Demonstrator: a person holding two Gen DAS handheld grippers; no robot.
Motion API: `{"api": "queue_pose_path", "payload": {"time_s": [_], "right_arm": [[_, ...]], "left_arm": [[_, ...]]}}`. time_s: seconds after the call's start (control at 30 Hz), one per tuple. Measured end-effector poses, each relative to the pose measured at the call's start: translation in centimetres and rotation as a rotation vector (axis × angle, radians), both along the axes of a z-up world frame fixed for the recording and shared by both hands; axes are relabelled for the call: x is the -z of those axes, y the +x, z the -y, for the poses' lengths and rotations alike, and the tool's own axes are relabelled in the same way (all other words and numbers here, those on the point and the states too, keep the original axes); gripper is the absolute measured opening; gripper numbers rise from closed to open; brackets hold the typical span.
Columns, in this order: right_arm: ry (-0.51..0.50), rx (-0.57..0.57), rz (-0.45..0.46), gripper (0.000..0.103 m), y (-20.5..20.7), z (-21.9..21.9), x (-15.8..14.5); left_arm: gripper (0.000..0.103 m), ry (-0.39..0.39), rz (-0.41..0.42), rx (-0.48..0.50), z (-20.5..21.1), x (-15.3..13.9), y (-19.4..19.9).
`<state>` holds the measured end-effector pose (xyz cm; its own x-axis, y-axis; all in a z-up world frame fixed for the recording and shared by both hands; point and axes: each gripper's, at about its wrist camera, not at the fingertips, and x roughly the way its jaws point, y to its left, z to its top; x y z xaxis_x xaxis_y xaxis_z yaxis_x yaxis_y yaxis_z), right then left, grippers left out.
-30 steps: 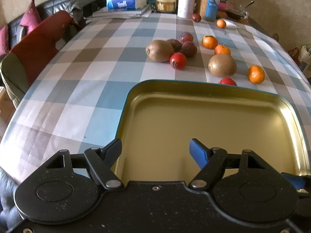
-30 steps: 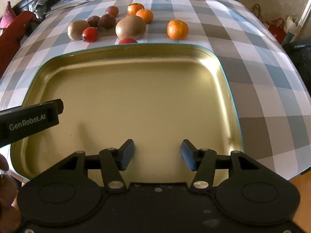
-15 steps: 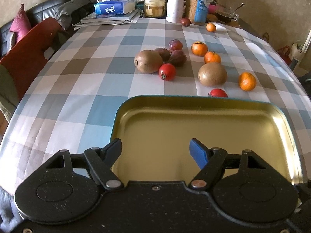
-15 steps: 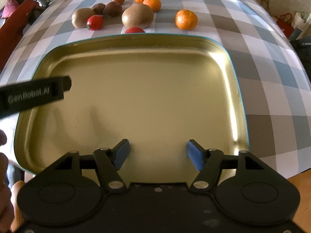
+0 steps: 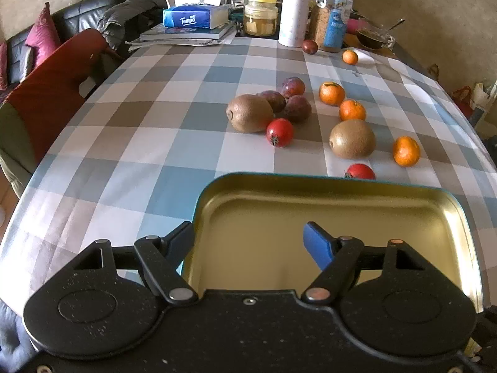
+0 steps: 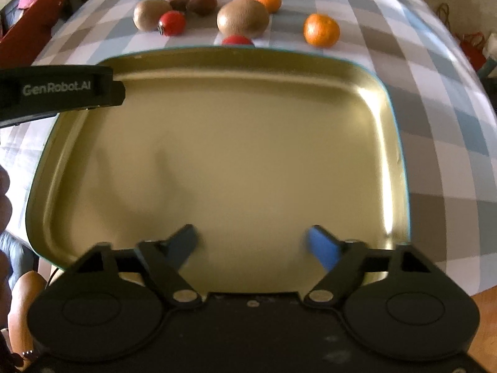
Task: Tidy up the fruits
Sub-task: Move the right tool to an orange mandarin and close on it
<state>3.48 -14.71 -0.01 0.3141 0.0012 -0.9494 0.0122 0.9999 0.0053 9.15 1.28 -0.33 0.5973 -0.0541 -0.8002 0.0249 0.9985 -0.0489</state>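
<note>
One gold tray holding nothing, left gripper and right gripper both spread, unladen

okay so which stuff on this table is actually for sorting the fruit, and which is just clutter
For the job: gold tray, two kiwis, two tomatoes, plums, tangerines.

Just lying about: tissue box, books, jars, white bottle, glass bowl.
</note>
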Motion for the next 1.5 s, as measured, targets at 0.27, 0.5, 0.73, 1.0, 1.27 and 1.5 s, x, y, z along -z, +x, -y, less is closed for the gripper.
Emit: {"api": "queue_pose_path", "payload": {"time_s": [0.27, 0.5, 0.73, 1.0, 1.27, 1.5], "right_arm": [[0.106, 0.078, 0.103, 0.054, 1.6, 2.6, -3.2], [0.348, 0.241, 0.263, 0.053, 4.6, 6.9, -6.9], [0.186, 0.307, 0.430, 0.052, 9.5, 7.3, -8.0], [0.073, 0.335, 0.454, 0.049, 13.1, 7.8, -4.1], [0.069, 0.351, 0.479, 0.049, 12.9, 7.7, -1.8], [0.063, 0.371, 0.521, 0.049, 13.5, 7.4, -0.7]], "left_arm": [[0.078, 0.018, 0.065, -0.028, -0.3, -1.8, 1.2], [0.078, 0.037, 0.156, -0.044, 0.1, -4.1, 3.2], [0.078, 0.029, 0.170, -0.063, 0.8, -4.2, 6.5], [0.078, 0.037, 0.136, -0.052, 1.6, -1.3, 8.3], [0.078, 0.028, 0.143, -0.043, 1.7, 0.8, 9.6], [0.078, 0.017, 0.179, -0.051, 1.9, 2.1, 10.6]]}}
